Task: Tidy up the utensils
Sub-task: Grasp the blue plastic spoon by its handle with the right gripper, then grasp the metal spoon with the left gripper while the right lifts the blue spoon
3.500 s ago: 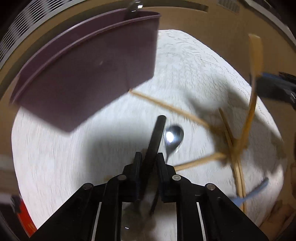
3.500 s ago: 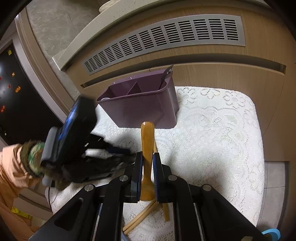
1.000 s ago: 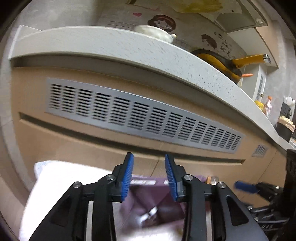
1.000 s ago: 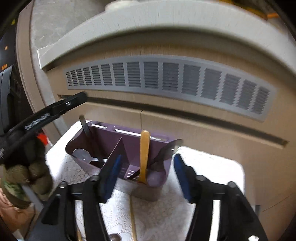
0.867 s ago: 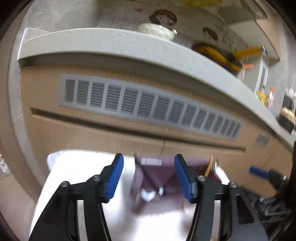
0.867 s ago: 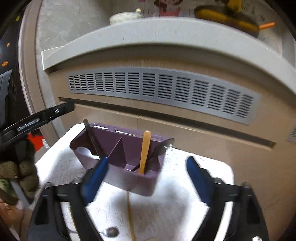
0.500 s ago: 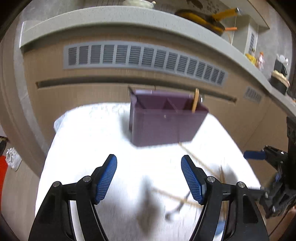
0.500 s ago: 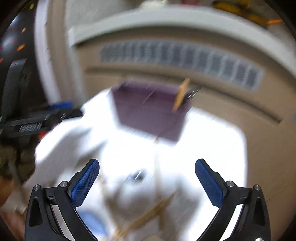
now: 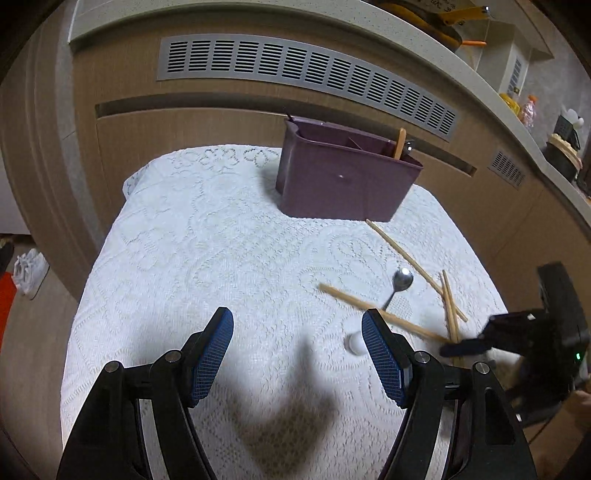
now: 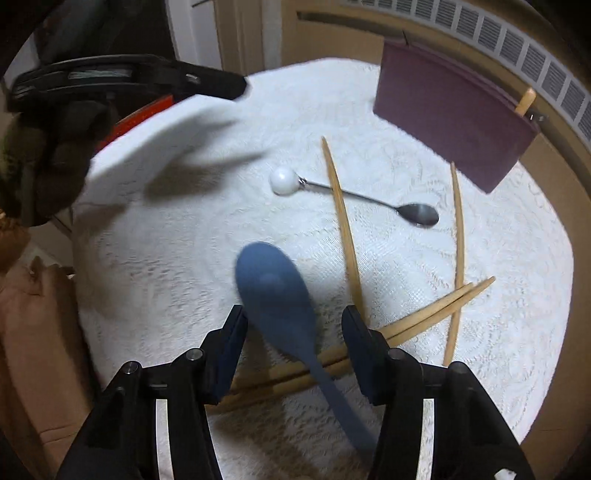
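White lace cloth (image 9: 229, 236) covered the table, which stood against wood-grain cabinet fronts (image 9: 184, 129) carrying a long grey slotted vent (image 9: 303, 70) beneath a pale speckled counter (image 9: 258, 18). On the counter at far right stood a yellow pan (image 9: 454, 22) and small bottles (image 9: 526, 110), their labels too small to read; no writing was legible anywhere. Pale shoes (image 9: 27, 271) lay on the floor at left.

Purple caddy (image 9: 343, 177) stood upright at the far edge of the cloth, with a wooden handle (image 9: 400, 142) and a metal utensil tip rising from its right compartment. In front of it, on the cloth, lay several wooden chopsticks (image 10: 343, 221), some crossing one another, and a metal spoon (image 10: 417, 213) with a white ball end, its stem passing under one chopstick.

Left gripper (image 9: 297, 326) hung over bare cloth, fingers wide apart, nothing between them.

Right gripper (image 10: 293, 323) pointed steeply down, jaws closing, with a blue spoon (image 10: 275, 291) between them, bowl forward and handle running back under the camera across two chopsticks; the pads stood clear of the spoon on both sides
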`<state>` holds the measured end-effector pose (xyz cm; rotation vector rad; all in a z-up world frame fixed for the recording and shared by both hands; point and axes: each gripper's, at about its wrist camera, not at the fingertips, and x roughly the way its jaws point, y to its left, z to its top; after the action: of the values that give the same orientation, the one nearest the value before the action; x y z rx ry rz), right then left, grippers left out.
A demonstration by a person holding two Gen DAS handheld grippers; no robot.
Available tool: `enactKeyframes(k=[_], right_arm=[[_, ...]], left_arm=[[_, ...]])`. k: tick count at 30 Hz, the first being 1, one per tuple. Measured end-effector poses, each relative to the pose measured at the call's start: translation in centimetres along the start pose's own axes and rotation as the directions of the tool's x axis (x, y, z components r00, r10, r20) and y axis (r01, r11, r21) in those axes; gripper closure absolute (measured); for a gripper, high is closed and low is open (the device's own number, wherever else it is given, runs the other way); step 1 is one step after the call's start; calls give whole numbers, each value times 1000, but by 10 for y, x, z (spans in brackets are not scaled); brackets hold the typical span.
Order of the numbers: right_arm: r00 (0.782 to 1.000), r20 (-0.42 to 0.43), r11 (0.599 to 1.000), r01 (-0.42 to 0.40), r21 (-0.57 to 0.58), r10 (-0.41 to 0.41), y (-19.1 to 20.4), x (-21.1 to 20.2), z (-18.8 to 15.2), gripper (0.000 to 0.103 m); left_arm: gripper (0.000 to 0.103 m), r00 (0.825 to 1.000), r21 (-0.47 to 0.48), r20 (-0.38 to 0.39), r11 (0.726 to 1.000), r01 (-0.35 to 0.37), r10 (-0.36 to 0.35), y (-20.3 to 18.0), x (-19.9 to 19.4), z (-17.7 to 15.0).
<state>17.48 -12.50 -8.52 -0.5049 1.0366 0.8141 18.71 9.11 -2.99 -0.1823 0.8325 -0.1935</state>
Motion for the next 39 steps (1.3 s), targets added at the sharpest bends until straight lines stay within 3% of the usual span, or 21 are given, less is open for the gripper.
enactKeyframes(k=[1, 3, 5, 9, 13, 15, 17, 20, 26, 31, 36, 39], right_arm=[[1000, 4, 1000, -7, 6, 7, -1, 0, 2, 52], [1000, 0, 1000, -10, 9, 10, 0, -1, 4, 66], [1000, -5, 1000, 7, 3, -7, 3, 0, 7, 71], [999, 35, 997, 29, 67, -31, -5, -17, 8, 72], [991, 124, 977, 17, 213, -45, -39, -46, 10, 72], [985, 152, 960, 35, 278, -79, -57, -55, 9, 72], [979, 176, 942, 39, 333, -103, -71, -62, 5, 72], [971, 210, 923, 24, 385, -112, -83, -66, -1, 72], [963, 245, 900, -4, 435, -115, -96, -70, -12, 72], [955, 278, 877, -42, 479, -106, -106, -66, -19, 72], [952, 289, 861, -58, 506, -106, -109, -63, -24, 72], [952, 282, 853, -47, 520, -120, -109, -60, -24, 72]], left_arm=[[30, 1000, 5, -3, 1000, 1, -1, 0, 1, 0], [29, 1000, 21, -12, 1000, 2, -2, -3, 4, -1], [29, 1000, 33, -23, 999, 7, -6, -6, 8, -1], [29, 996, 105, -67, 993, 59, -52, -22, 21, 0], [30, 981, 259, -138, 951, 167, -134, -58, 43, 7], [39, 976, 325, -161, 926, 192, -146, -77, 56, 16], [59, 973, 358, -180, 912, 199, -142, -92, 71, 26], [59, 955, 385, -249, 888, 249, -160, -111, 97, 36], [59, 924, 425, -363, 860, 280, -122, -132, 134, 42], [64, 918, 458, -390, 851, 257, -68, -139, 151, 42], [65, 911, 429, -406, 867, 254, -66, -142, 159, 47], [69, 926, 439, -376, 871, 222, -47, -141, 156, 43]])
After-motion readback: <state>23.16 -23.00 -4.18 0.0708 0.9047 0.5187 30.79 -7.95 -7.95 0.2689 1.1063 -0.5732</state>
